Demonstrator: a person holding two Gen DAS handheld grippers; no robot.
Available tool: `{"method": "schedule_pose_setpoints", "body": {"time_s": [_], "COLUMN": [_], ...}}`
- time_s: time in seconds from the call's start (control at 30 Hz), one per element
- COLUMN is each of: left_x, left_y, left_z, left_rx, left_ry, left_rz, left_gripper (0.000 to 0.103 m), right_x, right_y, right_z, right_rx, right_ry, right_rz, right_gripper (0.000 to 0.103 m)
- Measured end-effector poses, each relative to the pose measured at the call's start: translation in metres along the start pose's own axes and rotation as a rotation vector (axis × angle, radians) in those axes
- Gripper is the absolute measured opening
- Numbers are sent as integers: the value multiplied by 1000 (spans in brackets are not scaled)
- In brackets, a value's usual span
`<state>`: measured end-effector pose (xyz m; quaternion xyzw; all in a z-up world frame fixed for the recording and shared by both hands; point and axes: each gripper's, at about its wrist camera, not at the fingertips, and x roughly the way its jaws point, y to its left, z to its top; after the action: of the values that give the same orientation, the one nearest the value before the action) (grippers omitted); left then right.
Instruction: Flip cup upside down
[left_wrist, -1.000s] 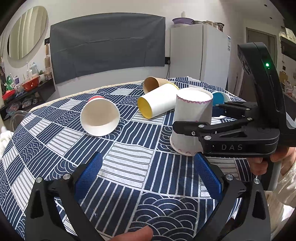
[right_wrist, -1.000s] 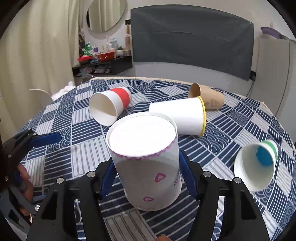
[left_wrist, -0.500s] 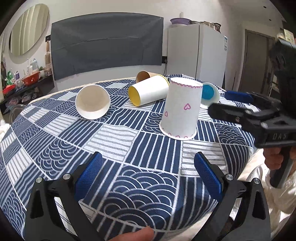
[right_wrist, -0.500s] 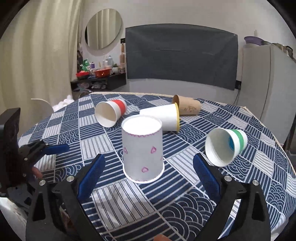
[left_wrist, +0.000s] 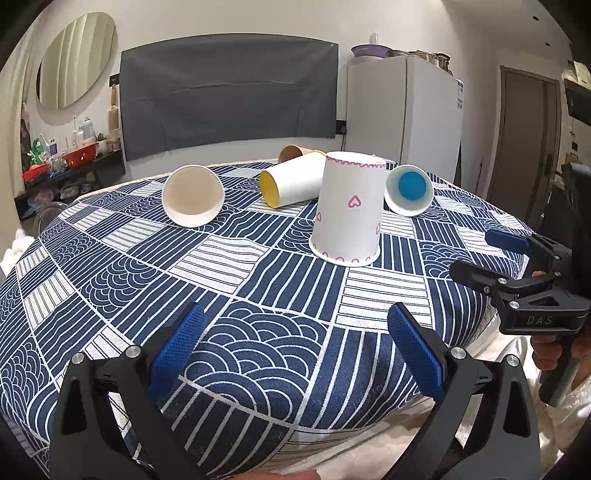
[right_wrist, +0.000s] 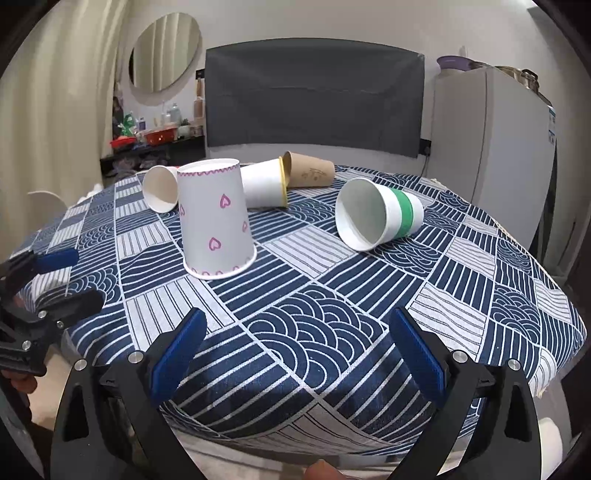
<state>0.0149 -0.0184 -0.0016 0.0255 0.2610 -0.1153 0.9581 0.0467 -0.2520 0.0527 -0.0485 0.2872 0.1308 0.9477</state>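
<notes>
A white paper cup with pink hearts (left_wrist: 347, 210) stands upside down, rim on the blue patterned tablecloth (left_wrist: 258, 288); it also shows in the right wrist view (right_wrist: 216, 221). My left gripper (left_wrist: 295, 343) is open and empty, near the table's front edge, well short of the cup. My right gripper (right_wrist: 295, 347) is open and empty, also back at the table edge. The right gripper shows at the right of the left wrist view (left_wrist: 491, 254), and the left gripper at the left of the right wrist view (right_wrist: 59, 277).
Several other cups lie on their sides behind the heart cup: a white one (left_wrist: 192, 201), a yellow-rimmed one (left_wrist: 291, 184), a brown one (right_wrist: 310, 173) and a green-banded one (right_wrist: 376, 218). A white fridge (left_wrist: 402, 118) stands behind the table.
My right gripper opened, let go of the heart cup and pulled back toward the table edge. The cup stays upside down on the cloth. My left gripper also drew back.
</notes>
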Motion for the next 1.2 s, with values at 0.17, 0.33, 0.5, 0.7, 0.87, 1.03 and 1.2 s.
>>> {"method": "schedule_pose_setpoints", "body": {"time_s": [0.17,0.33,0.5,0.7,0.87,1.03,1.2], "left_x": [4,8,9,9,9,7,6], "left_y": [-1,-1,-1,0,-2,-3,-4], "left_z": [-1,-2,-2,-3,-4,-4,-4], "left_rx": [2,-6,-8,-13,-1,0,2], "left_ry": [21,28,31,31,31,24,22], "left_rz": [1,5,10,14,18,12,5], "left_gripper": [97,97,97,97,97,97,97], "right_x": [0,1,2,3,4,3,3], "right_y": [-3,-2,1,4,4,4,7], "right_z": [-4,-5,-7,-8,-9,-9,-9], "right_rx": [14,2,-16,-31,-28,-30,-45], "right_ry": [10,8,-1,-4,0,-5,-5], "right_rz": [21,13,0,-14,-8,-15,-18], "right_gripper": [95,95,95,95,95,95,95]}}
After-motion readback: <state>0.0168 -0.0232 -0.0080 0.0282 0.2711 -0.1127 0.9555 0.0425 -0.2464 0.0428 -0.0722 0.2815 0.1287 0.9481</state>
